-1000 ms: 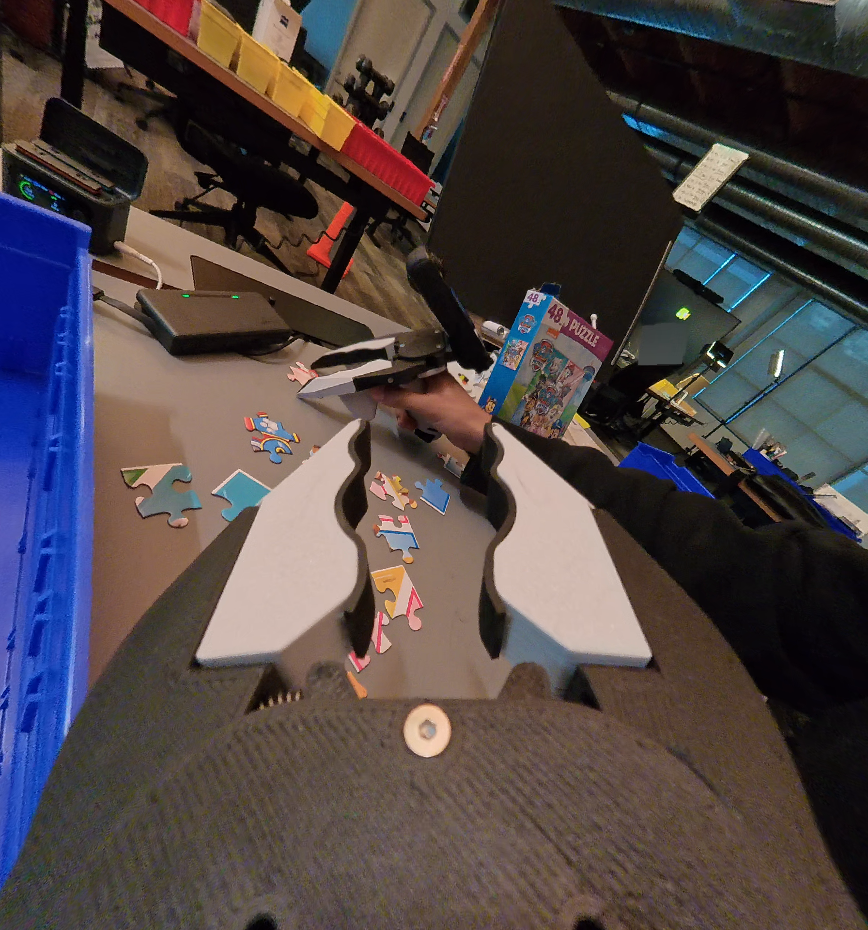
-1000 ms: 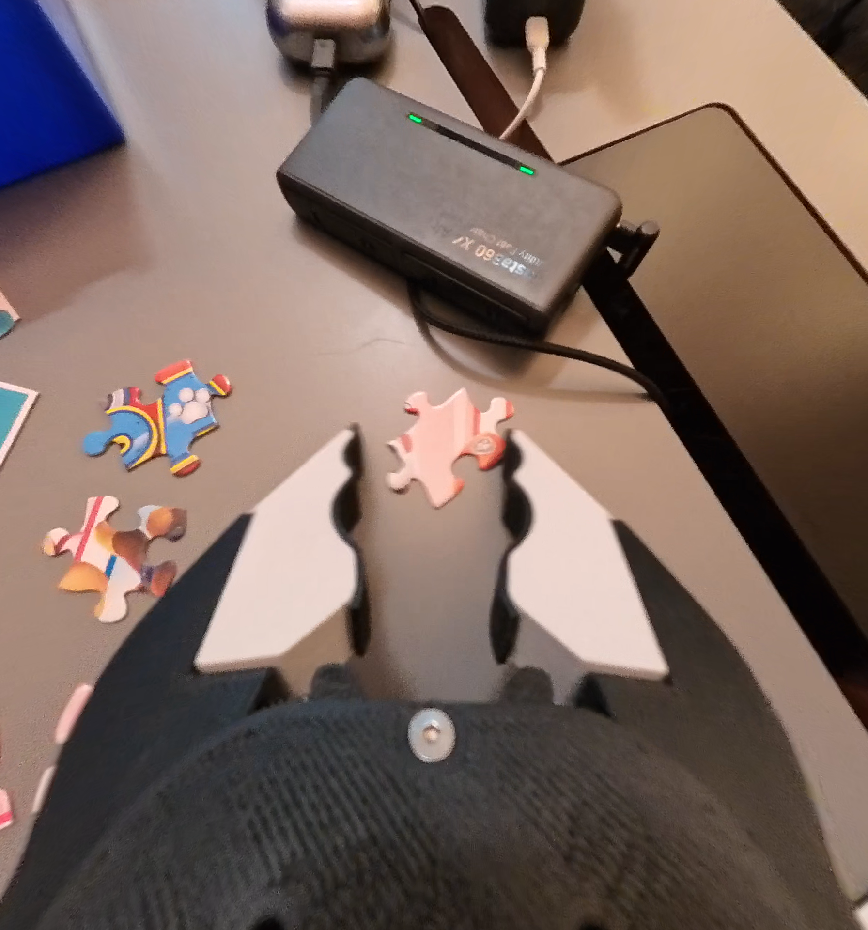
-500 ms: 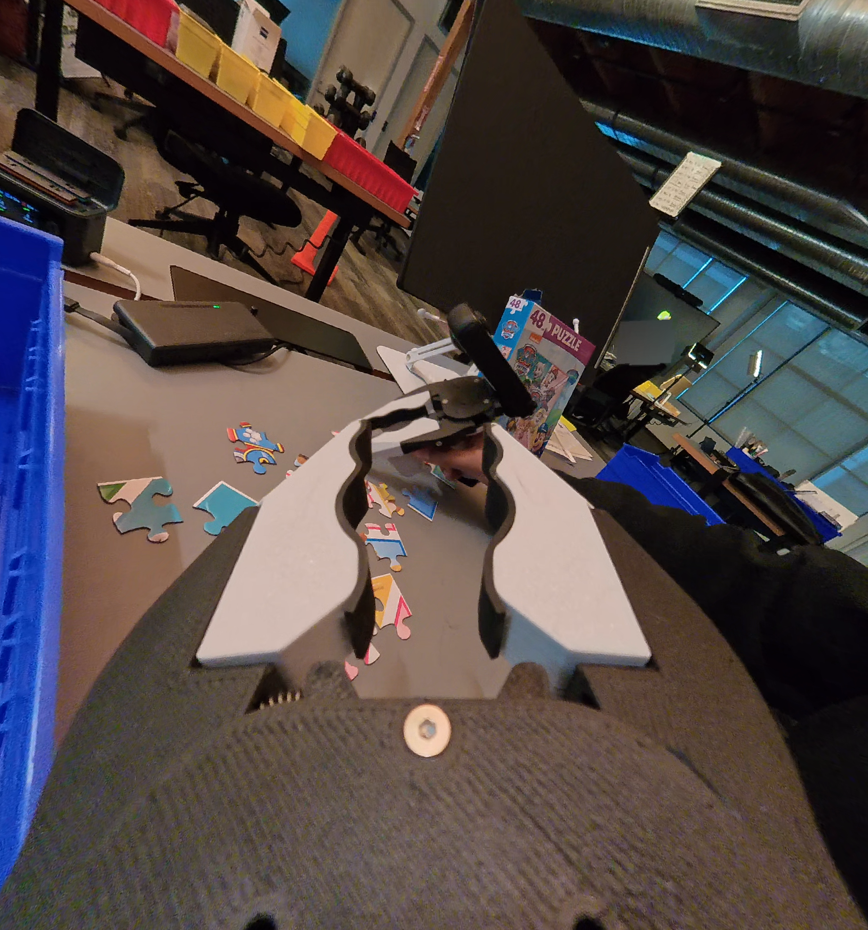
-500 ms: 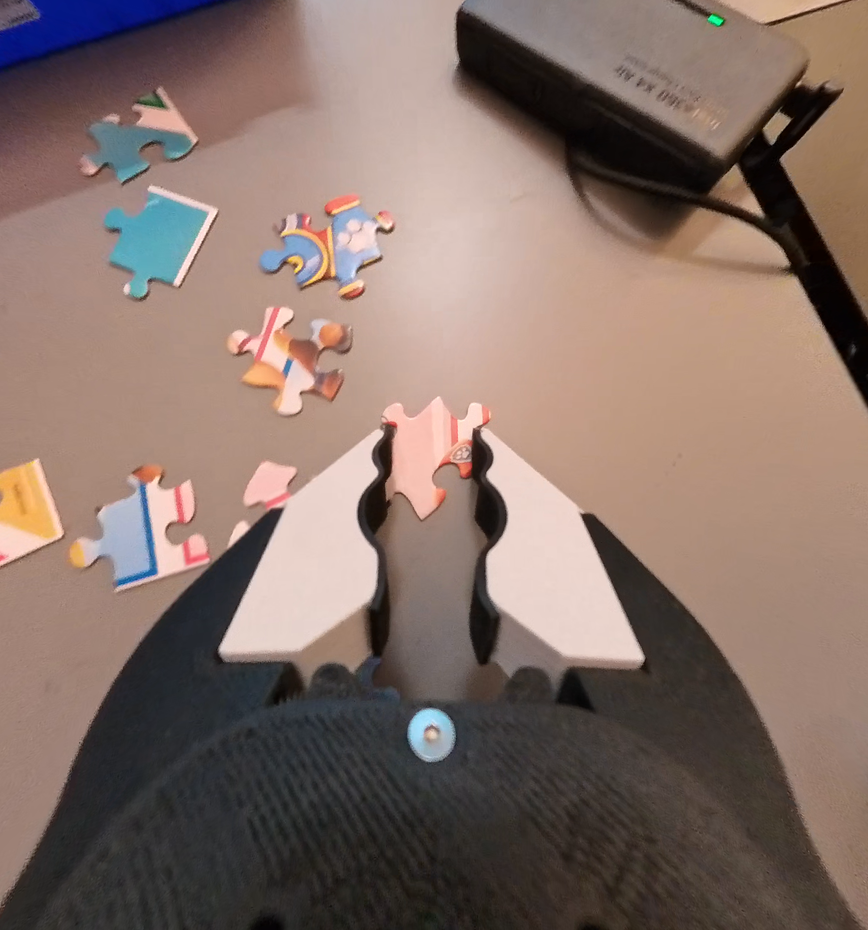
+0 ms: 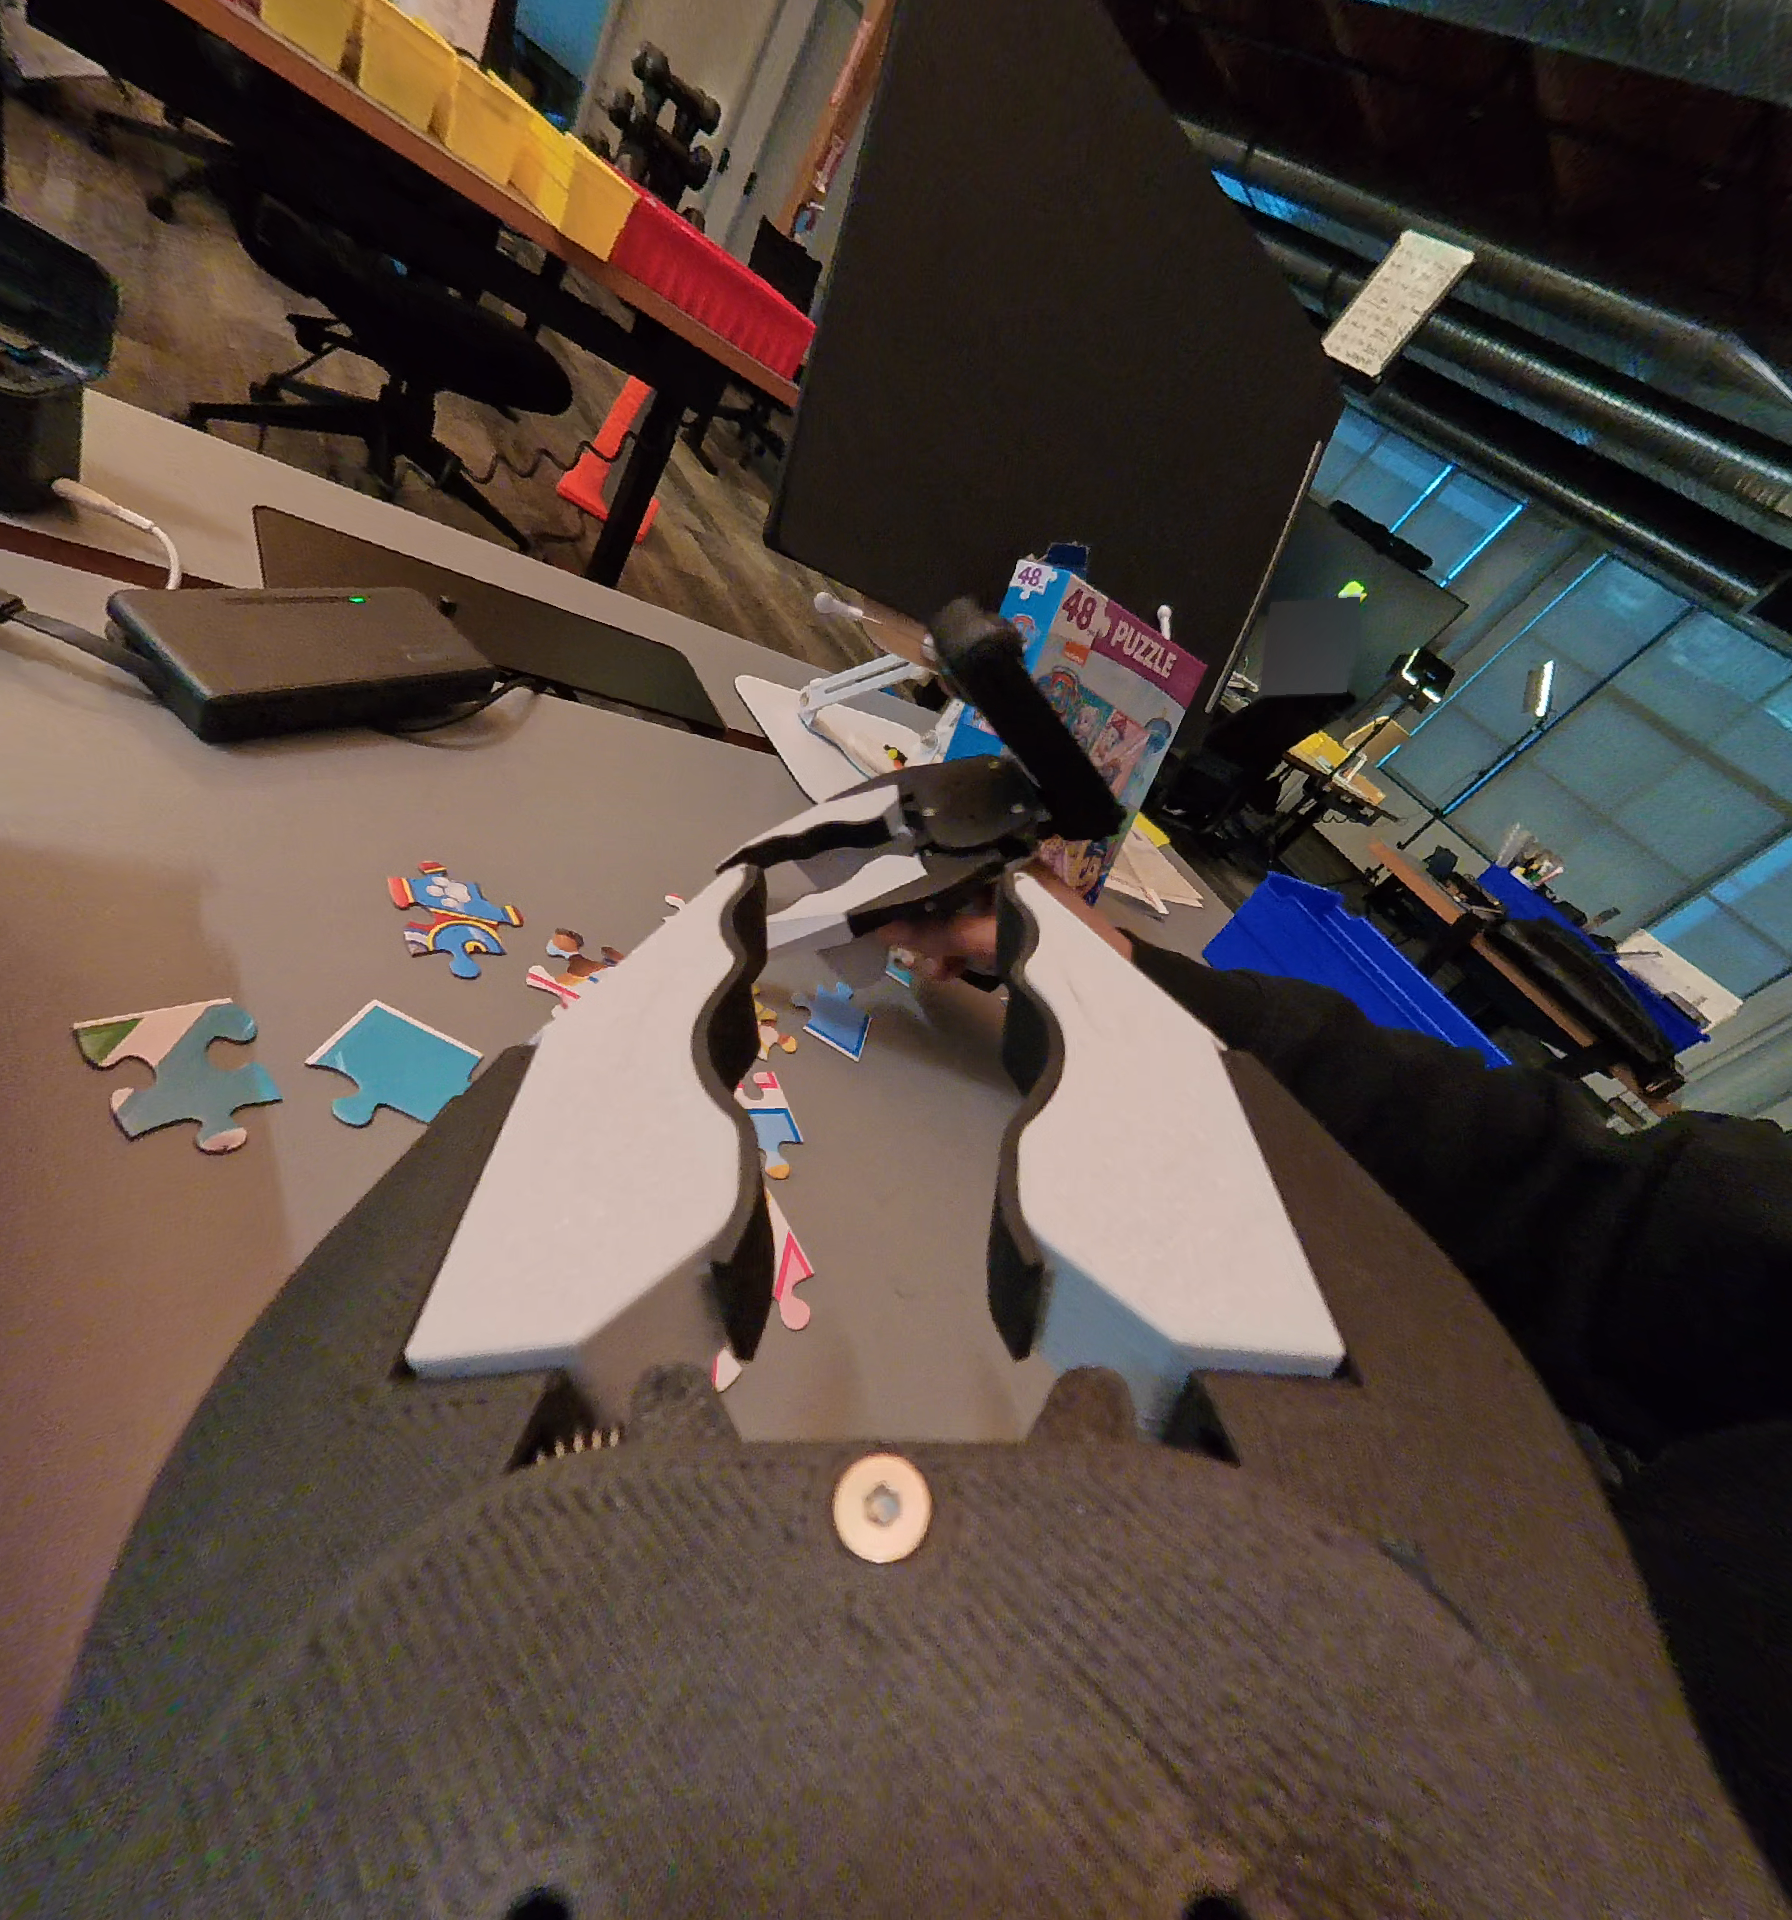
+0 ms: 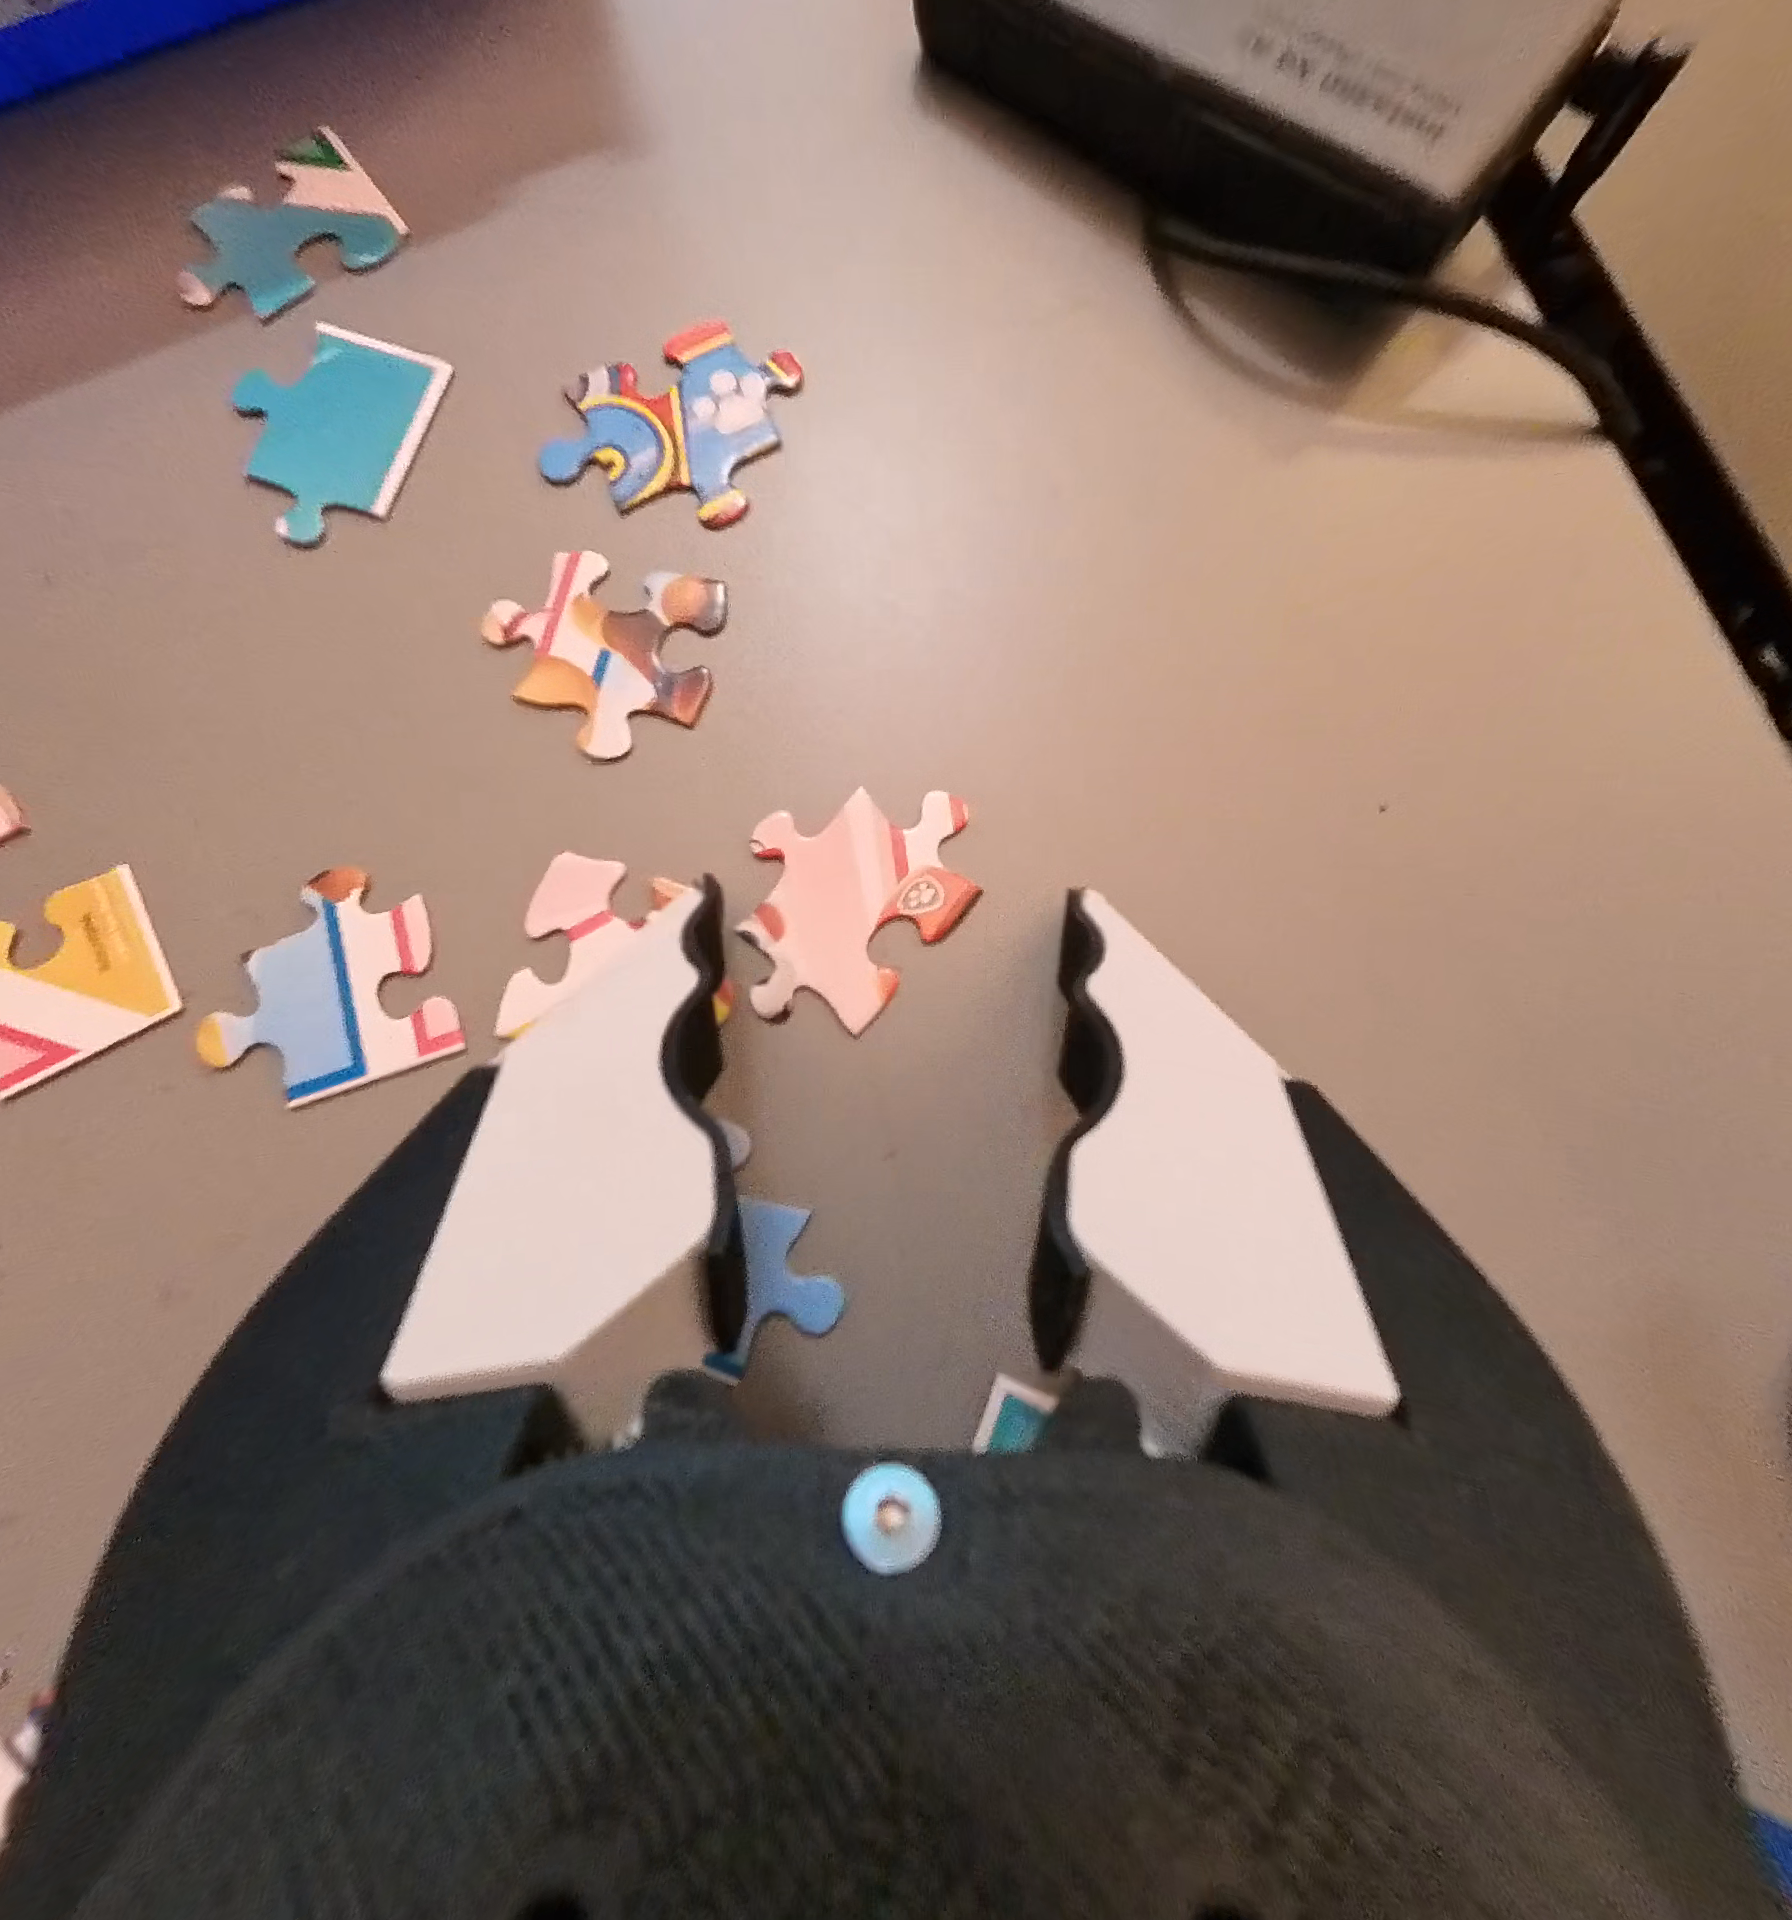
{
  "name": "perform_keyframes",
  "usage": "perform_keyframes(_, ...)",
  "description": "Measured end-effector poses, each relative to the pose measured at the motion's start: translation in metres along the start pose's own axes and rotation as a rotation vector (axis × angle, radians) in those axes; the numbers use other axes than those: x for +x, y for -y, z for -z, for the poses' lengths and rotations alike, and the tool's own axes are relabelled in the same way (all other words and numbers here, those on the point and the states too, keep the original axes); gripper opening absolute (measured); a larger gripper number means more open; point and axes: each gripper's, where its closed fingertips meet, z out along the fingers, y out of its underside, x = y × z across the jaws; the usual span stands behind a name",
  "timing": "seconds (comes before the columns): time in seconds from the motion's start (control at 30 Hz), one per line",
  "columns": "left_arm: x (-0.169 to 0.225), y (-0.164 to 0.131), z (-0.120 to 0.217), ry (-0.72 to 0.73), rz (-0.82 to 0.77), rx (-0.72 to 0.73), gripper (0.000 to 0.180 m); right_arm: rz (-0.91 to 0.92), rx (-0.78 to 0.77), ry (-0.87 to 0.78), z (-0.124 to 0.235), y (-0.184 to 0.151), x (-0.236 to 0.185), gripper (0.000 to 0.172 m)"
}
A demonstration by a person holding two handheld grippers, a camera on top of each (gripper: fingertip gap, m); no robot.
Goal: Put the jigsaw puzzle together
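Tabletop (image 6: pixel 1235 727): pink puzzle piece (image 6: pixel 856 914) between parted right gripper (image 6: pixel 892 904).

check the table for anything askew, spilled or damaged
Nothing looks damaged or spilled. The puzzle pieces, like the pink piece lying flat by the open right tool, lie loose and unjoined at mixed angles on the grey table. The puzzle box stands upright.

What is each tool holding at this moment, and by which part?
Nothing is held. The right tool is open above the pink and white cardboard puzzle piece, which lies flat on the grey table. The left tool is open too.
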Motion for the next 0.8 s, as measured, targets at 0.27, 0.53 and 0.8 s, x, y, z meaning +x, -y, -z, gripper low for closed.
perform_keyframes(0.27,-0.001,0.006,0.007,0.005,-0.004,0.026,0.041,0.033,0.0,0.003,0.002,-0.007,-0.011,0.038)
perform_keyframes(0.53,0.0,0.004,0.005,-0.007,0.002,0.019,0.041,0.093,-0.052,0.058,0.02,-0.031,-0.064,0.037)
perform_keyframes(0.8,0.006,0.001,-0.001,-0.011,-0.009,0.0,0.041,0.123,-0.059,0.117,0.042,-0.058,-0.128,0.037)
